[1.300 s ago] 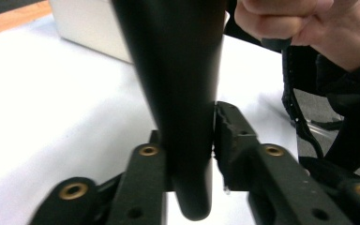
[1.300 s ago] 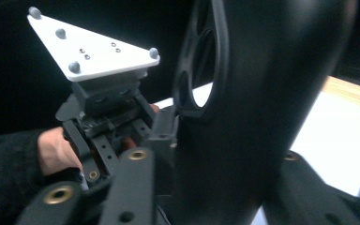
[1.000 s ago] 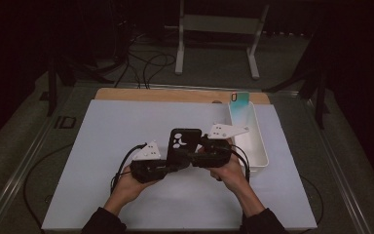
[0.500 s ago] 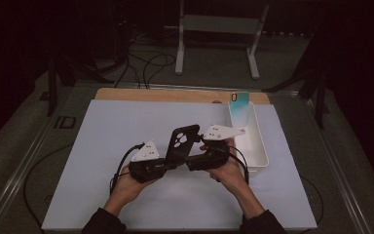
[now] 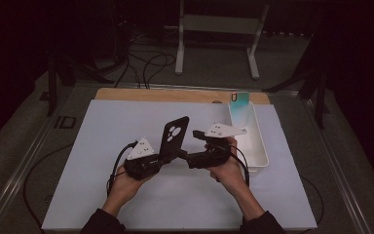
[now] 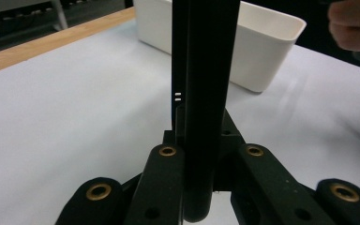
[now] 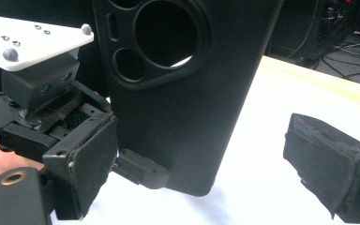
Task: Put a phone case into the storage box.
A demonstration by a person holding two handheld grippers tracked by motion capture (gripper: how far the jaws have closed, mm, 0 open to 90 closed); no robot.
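A black phone case with round camera cut-outs stands on end above the white mat. My left gripper is shut on its lower edge. In the left gripper view the case rises edge-on from the shut left gripper. My right gripper faces it from the right. Its jaws have just been opening and now stand wide. In the right gripper view the case sits between the right gripper pads: the left pad is close beside it, the right pad well apart.
A white bin lies along the mat's right side, with a teal flat item upright at its far end. A wooden strip borders the mat's far edge. Cables and a stand lie on the floor beyond.
The right gripper's jaws have opened off the case. The case has tipped up from lying low between the grippers to standing on end in the left gripper.
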